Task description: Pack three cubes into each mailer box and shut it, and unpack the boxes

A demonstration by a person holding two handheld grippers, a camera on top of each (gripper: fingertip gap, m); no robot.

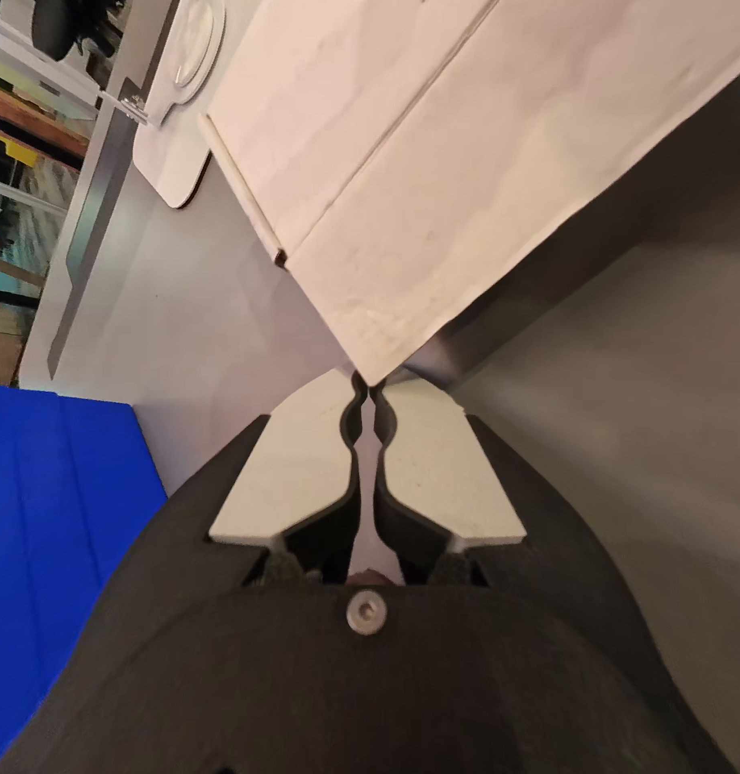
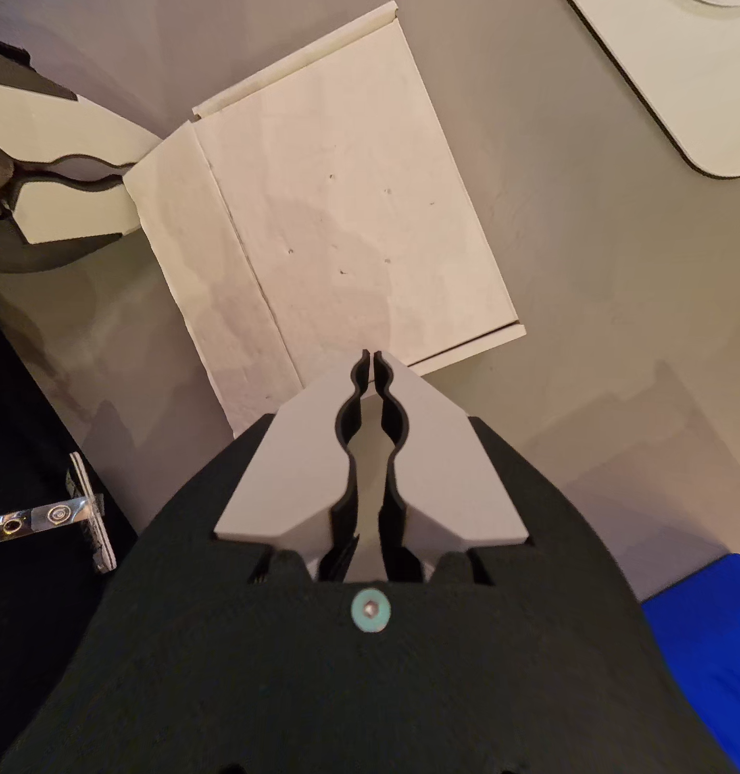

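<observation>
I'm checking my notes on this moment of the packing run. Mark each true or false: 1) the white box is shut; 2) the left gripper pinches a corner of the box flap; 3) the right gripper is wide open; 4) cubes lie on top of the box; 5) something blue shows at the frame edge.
1) True: the box has its lid down.
2) True: the left gripper is closed on the flap corner.
3) False: the right gripper has its tips nearly together, holding nothing.
4) False: no cubes are in view.
5) True: a blue thing sits at the edge.
</observation>
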